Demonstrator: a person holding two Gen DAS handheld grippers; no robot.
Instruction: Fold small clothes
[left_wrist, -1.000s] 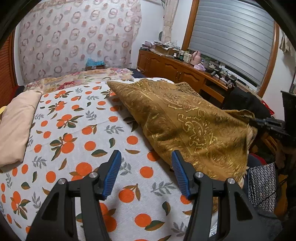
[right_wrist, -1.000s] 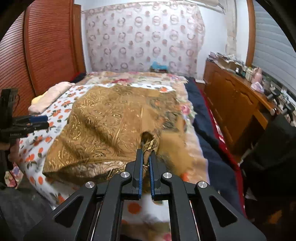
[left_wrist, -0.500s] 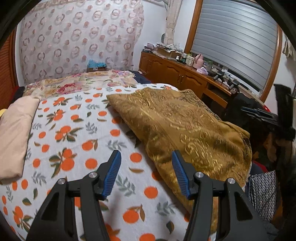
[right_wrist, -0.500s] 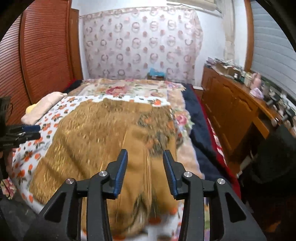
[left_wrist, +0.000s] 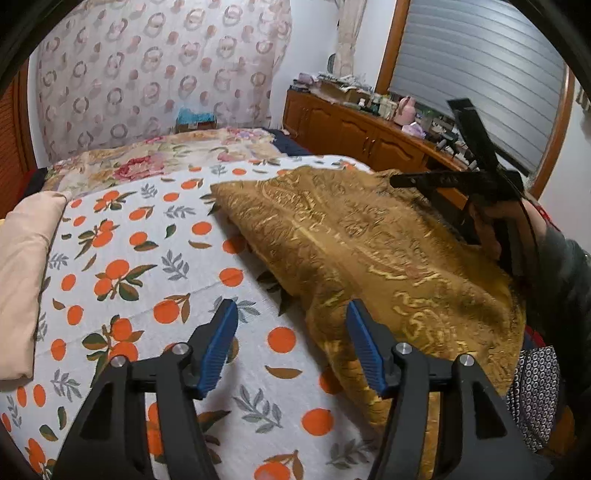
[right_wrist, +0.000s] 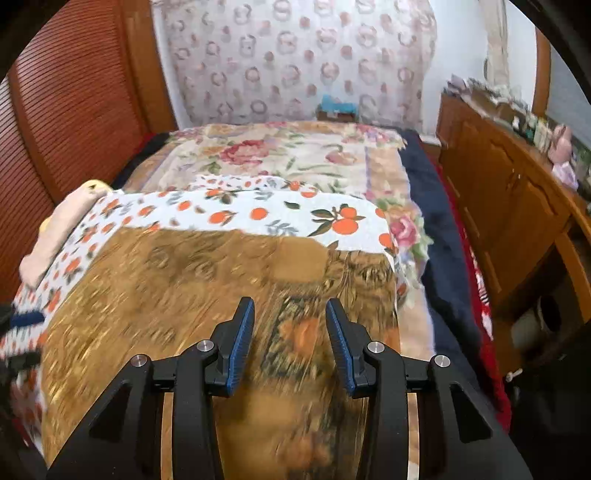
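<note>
A golden-brown brocade cloth (left_wrist: 354, 243) lies spread on the orange-print bedsheet (left_wrist: 147, 266), folded over, its near end hanging over the bed's edge. It fills the lower part of the right wrist view (right_wrist: 177, 295), blurred. My left gripper (left_wrist: 291, 343) is open and empty, above the sheet at the cloth's left edge. My right gripper (right_wrist: 290, 339) is open and empty, above the cloth's right part. It also shows in the left wrist view (left_wrist: 461, 184), held over the cloth's far right side.
A folded beige garment (left_wrist: 22, 266) lies at the sheet's left edge. A floral blanket (right_wrist: 288, 155) covers the bed's far end. A wooden sideboard (right_wrist: 509, 199) with clutter runs along the right. A slatted wooden wall (right_wrist: 66, 122) stands left. A dotted dark fabric (left_wrist: 535, 391) hangs near right.
My right gripper let go of the golden cloth, opened and rose above it. The cloth dropped flat onto the bed. My left gripper stayed open and shifted toward the cloth's edge.
</note>
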